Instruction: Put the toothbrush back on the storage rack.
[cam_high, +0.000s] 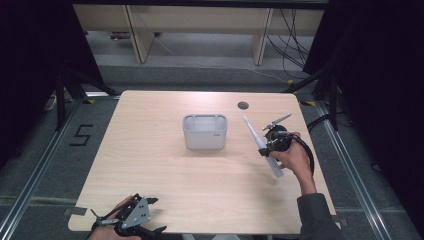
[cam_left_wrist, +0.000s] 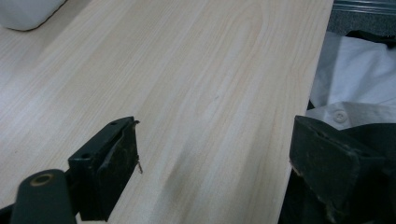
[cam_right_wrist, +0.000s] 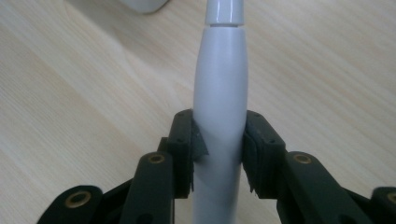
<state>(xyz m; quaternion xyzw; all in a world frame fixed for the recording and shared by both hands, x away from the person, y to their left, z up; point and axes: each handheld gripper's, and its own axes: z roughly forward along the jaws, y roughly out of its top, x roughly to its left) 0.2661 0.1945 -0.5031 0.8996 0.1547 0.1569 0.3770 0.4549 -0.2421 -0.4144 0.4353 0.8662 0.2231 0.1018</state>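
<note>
right gripper (cam_high: 263, 148): jaws closed snug on the thick handle of a white electric toothbrush (cam_high: 262, 146). In the right gripper view the pads (cam_right_wrist: 198, 147) pinch the body from both sides, low on the handle where it's fattest, so it shouldn't slip or swing.

toothbrush position: up off the desk (cam_high: 150, 165), tilted, brush head pointing up and toward the holder, butt end hanging down past the hand. It sits to the right of the holder, near but not touching.

holder (cam_high: 205, 131): light grey rectangular cup, open top, standing upright about mid-desk. Looks empty from above, though I can't see the bottom.

why that grip: my guess is the brush is headed for the holder. Grabbing mid-handle leaves the butt end free to drop in first, but the angle needs to go more upright before it'll clear the rim.

left gripper (cam_high: 131, 216): parked at the near left edge of the desk, well away from everything. Jaws wide apart in the left gripper view, just bare wood between them (cam_left_wrist: 205, 140). Seems to be keeping out of the way.

what could go wrong: clipping the rim and tipping the holder, since nothing's bracing it.
</note>
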